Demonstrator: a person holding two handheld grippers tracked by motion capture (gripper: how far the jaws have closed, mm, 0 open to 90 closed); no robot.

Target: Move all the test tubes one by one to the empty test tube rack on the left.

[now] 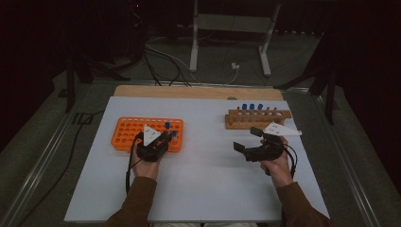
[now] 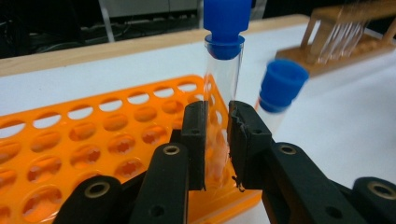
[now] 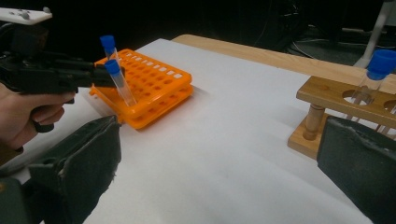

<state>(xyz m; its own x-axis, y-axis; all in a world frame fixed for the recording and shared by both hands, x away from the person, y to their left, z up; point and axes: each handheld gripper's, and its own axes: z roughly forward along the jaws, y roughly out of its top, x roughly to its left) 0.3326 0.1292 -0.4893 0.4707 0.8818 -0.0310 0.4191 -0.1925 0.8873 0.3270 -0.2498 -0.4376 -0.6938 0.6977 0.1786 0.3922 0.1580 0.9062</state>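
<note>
Left gripper (image 2: 217, 144) pinches a blue-capped tube (image 2: 223, 70) at the orange rack (image 2: 93, 140); right gripper (image 1: 249, 139) waits with jaws spread.

In the left gripper view the two black pads press on the clear tube's glass from either side, its cap standing above them and its lower end going down at the rack's near corner; whether it sits in a hole is hard to tell. A second tube (image 2: 280, 91) leans just beside it, at the rack's edge. In the high view the rack lies on the white table (image 1: 203, 165), left of centre. The right gripper's jaws stand wide apart, nothing between them, near the wooden rack (image 1: 257, 118), which holds more tubes.
</note>
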